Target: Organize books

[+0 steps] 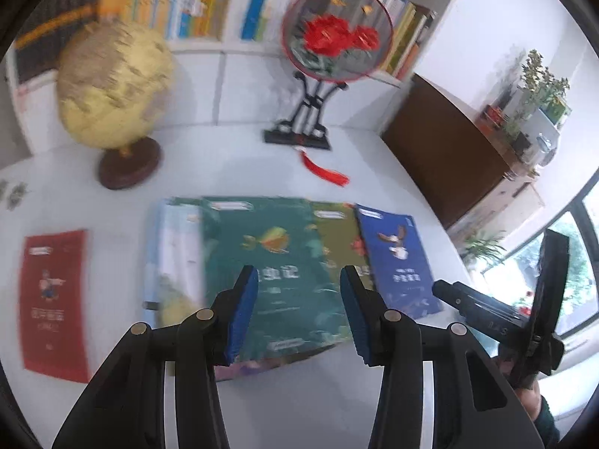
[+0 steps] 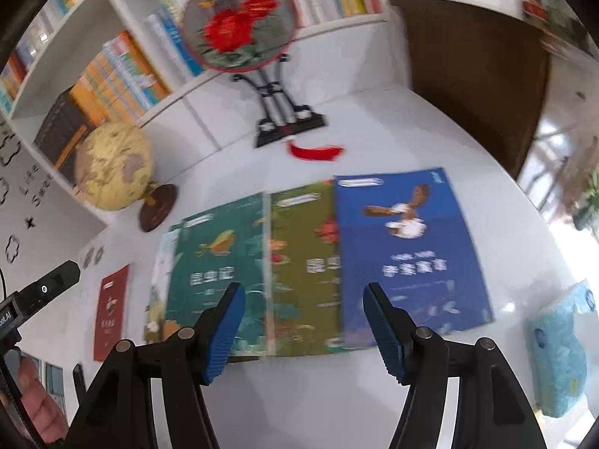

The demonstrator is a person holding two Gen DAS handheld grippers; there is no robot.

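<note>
Both grippers spread, nothing between the pads: left gripper (image 1: 299,310) hangs over the green book (image 1: 269,273), right gripper (image 2: 303,331) over the olive book (image 2: 303,262). Books lie overlapped in a row on the white surface (image 1: 232,172), blue book (image 2: 408,250) on the right end, red book (image 1: 56,299) apart at left. Globe (image 1: 112,86) and fan stand (image 1: 314,75) sit behind them.
</note>
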